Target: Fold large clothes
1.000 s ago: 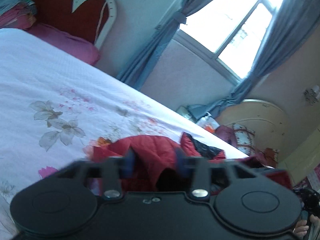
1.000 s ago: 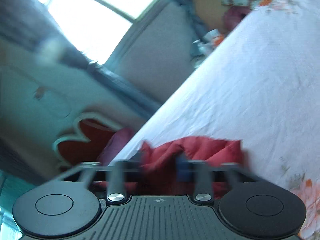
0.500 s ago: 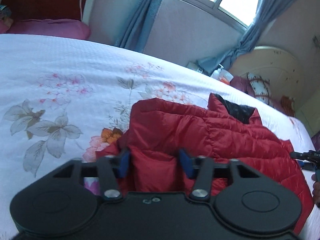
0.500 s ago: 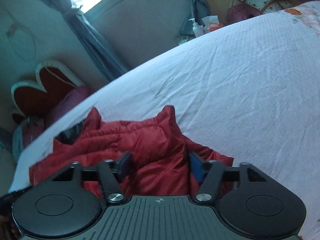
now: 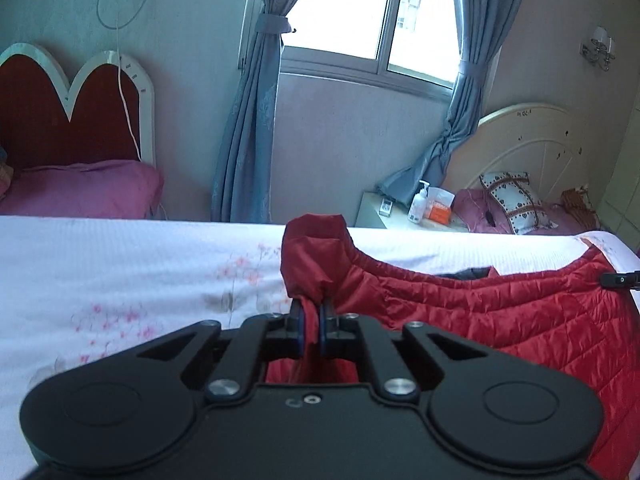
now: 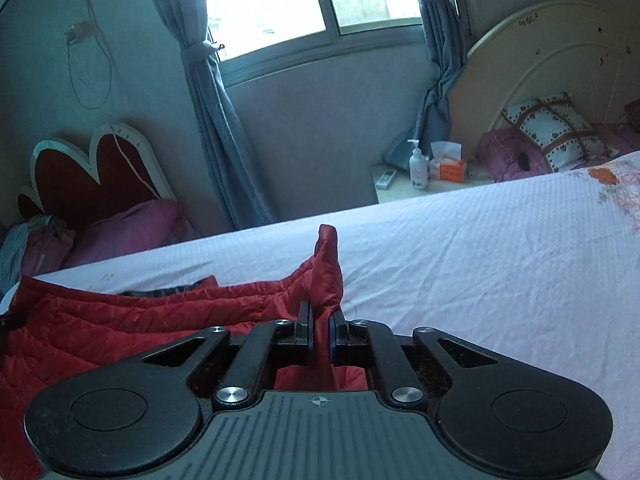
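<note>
A red quilted jacket lies spread on the white floral bed sheet. My left gripper is shut on the jacket's left edge, and a fold of red fabric stands up above the fingers. The jacket also shows in the right wrist view. My right gripper is shut on its right edge, with a peak of fabric rising above the fingers. A dark lining shows at the jacket's far edge. The jacket stretches between the two grippers.
A red heart-shaped headboard and pink pillow stand at the left. A nightstand with a bottle and boxes sits under the window. A second bed with a cream headboard is at the right. Bare sheet extends right.
Both grippers have closed on the jacket's edges and levelled out. The jacket is now drawn out wide between them instead of bunched.
</note>
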The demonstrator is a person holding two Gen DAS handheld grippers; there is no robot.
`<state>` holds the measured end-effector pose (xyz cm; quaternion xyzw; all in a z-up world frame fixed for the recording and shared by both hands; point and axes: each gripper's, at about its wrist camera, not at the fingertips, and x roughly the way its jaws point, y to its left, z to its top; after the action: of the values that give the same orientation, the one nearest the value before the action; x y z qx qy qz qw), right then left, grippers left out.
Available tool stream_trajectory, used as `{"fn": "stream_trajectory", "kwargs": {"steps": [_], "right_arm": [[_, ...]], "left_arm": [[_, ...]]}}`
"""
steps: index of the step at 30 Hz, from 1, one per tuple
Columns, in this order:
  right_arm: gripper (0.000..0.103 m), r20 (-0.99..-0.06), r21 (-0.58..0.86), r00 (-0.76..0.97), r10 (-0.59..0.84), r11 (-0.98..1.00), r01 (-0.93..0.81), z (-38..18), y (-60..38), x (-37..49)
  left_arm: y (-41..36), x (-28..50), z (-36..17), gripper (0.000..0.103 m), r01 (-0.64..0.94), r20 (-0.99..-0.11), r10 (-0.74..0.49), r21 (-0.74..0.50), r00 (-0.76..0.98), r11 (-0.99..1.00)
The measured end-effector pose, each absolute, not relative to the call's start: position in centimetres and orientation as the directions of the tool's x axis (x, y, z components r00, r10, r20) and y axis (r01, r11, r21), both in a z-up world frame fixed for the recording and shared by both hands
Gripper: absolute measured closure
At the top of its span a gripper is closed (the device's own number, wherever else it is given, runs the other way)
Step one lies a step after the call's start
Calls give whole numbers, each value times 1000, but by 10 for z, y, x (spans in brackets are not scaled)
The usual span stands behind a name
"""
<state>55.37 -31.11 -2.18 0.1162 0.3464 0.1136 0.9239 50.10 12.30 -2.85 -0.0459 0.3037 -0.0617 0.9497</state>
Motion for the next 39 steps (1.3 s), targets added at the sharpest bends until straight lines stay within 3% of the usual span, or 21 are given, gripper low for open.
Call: {"fn": "stream_trajectory", "kwargs": {"steps": [5,13,20,21,22,23,24,25,26,28,30,34,36,39], "right_arm": [[97,-625,269,744,236,960,-78,-30,-313,573],[97,-757,209,625,190,977,-43,-96,-309,602],[96,-748,165,643,166,984,-63,-108,-304,599],[96,-754,163,635,168,984,-67,-106,-304,600],[95,-762,163,626,167,985,-65,-104,-306,601],[74,-769,160,620,159,986,-54,-100,-308,600],[31,-767,148,628,134,989,-31,-95,-311,597],[18,-738,147,663,122,989,-19,-84,-316,591],[17,-707,174,691,148,984,-33,-75,-322,583],[19,-690,230,701,184,973,-29,-60,-331,569],[53,-667,266,711,223,963,-52,-46,-332,552],[55,-633,287,712,304,946,-149,-24,-305,516],[55,-632,249,710,312,949,-195,-19,-285,500],[55,-633,222,698,333,943,-249,-20,-261,482]], "left_arm": [[119,527,-47,97,60,-562,-126,-134,818,989],[119,558,-107,97,28,-681,-103,-120,725,992],[122,558,-111,95,10,-690,-100,-134,717,991],[122,558,-110,86,6,-693,-94,-129,715,992],[123,558,-107,65,-12,-696,-74,-118,714,993],[127,556,-103,50,-38,-695,-45,-103,718,994],[130,548,-96,19,-56,-674,-23,-95,738,994],[134,538,-88,4,-66,-642,-11,-95,767,993],[137,528,-81,6,-70,-621,-7,-98,784,993],[140,508,-66,16,-56,-613,-17,-100,790,993],[139,486,-55,22,-64,-603,-7,-97,798,993],[108,444,-45,17,30,-587,-83,-100,805,995],[86,426,-47,17,57,-583,-62,-26,810,998],[68,412,-56,18,97,-596,-100,-37,797,995]]}}
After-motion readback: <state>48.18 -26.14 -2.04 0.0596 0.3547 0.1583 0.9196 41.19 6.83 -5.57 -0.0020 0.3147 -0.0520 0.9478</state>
